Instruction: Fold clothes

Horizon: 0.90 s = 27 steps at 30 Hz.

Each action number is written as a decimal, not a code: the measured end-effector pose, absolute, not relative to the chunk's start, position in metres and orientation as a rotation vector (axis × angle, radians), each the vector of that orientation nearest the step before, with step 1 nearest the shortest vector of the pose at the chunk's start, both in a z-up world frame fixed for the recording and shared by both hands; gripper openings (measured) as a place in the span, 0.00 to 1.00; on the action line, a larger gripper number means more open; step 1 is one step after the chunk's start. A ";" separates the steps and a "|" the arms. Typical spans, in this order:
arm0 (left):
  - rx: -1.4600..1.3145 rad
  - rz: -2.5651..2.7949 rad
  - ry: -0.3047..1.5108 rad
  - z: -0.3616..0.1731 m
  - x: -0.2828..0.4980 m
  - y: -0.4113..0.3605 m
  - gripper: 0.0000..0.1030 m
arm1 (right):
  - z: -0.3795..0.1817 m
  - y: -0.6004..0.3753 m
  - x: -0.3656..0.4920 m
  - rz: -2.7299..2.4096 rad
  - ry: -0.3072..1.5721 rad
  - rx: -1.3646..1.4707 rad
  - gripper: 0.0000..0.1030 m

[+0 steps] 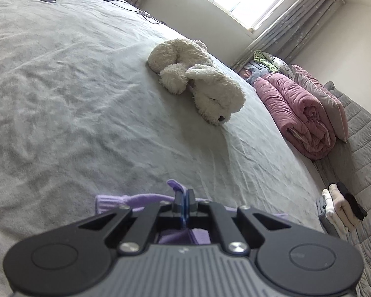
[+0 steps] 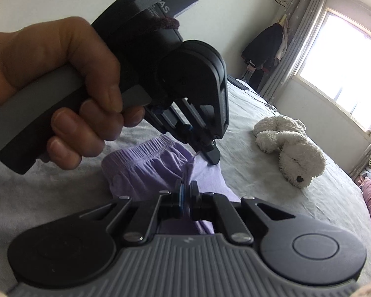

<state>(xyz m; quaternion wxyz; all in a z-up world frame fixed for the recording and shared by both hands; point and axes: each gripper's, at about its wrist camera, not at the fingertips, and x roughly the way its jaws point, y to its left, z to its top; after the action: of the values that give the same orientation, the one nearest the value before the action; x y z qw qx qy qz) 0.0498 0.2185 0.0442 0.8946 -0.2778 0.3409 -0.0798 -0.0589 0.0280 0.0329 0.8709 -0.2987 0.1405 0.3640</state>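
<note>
I see the bed [image 1: 74, 99], covered in a pale grey sheet, spreading out ahead of both sets of fingers. A rolled pink quilt [image 1: 299, 113] lies at its far right edge, well beyond my left gripper [image 1: 184, 196]. A white plush dog [image 2: 288, 146] rests on the sheet, well ahead and to the right of my right gripper [image 2: 186, 189]. The purple shorts [image 2: 146, 170] lie on the bed directly under and ahead of both grippers, elastic waistband to the left. My left fingers are clamped together on a pinch of purple fabric, lifting it into a small peak. My right fingers are closed on another fold of the same shorts. The person's left hand [image 2: 61, 94] grips the left handle.
</note>
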 end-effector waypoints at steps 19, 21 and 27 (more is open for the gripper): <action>-0.466 -0.100 0.707 0.042 0.033 0.229 0.01 | 0.026 0.053 -0.067 0.806 0.274 -0.666 0.03; -0.451 -0.094 0.709 0.042 0.032 0.229 0.01 | 0.025 0.055 -0.066 0.806 0.277 -0.671 0.03; -0.413 -0.082 0.702 0.042 0.033 0.227 0.01 | 0.023 0.060 -0.062 0.808 0.275 -0.665 0.03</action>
<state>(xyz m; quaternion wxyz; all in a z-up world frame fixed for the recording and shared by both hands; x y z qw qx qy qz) 0.0326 0.2274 0.0420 0.9174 -0.2006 0.3414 -0.0400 -0.0619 0.0601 0.0233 0.8572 -0.3167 0.1307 0.3845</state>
